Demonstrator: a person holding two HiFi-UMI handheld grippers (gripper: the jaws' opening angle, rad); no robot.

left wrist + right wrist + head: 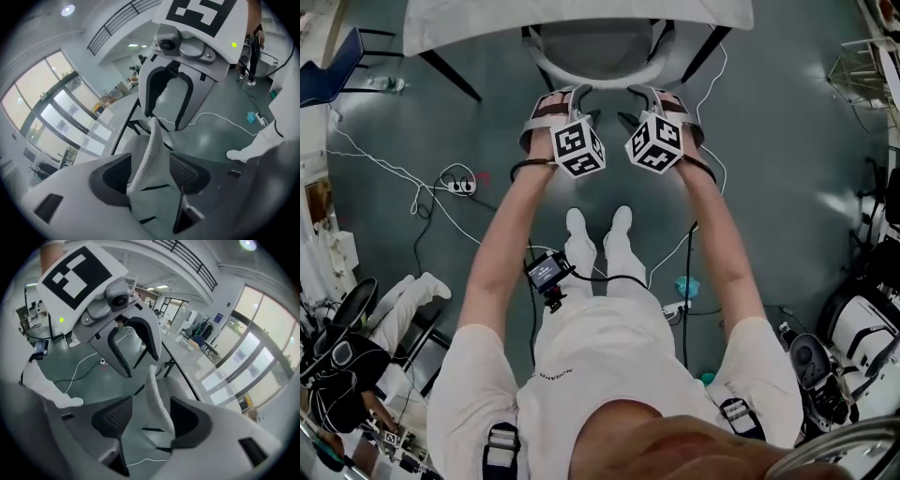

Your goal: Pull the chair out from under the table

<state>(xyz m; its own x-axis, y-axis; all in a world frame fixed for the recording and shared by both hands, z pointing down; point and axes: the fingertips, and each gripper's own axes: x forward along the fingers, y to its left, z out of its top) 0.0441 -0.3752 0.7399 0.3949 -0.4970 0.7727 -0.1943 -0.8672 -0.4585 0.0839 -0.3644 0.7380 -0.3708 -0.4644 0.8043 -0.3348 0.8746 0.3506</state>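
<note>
One wide stretch of dark green floor (787, 141) is seen from the head view, with bare room left and right of the chair. A white bench (487, 23) is set across the top edge, carried on slanted black legs (450, 75).

The chair (600, 47) is tucked under the bench's near edge: the grey seat lies partly beneath the top, and the white curved backrest rim (600, 80) faces the person. A strip of bare floor is noted between the backrest and the person's white shoes (598, 225).

Both arms are stretched forward. The left gripper (569, 97) and right gripper (649, 94) are held side by side at the top of the backrest, near each other but apart.

In the left gripper view, the jaws of the left gripper (150, 173) are spread wide, with the rim (150, 150) standing upright between them; gaps are seen on both sides, so nothing is clamped. The same is recorded for the right gripper (150, 420): jaws apart, rim (157, 399) between them, unpressed.

White cables (394, 173) are trailed over the floor at left, ending near a power strip (461, 186), well apart from the chair.
</note>
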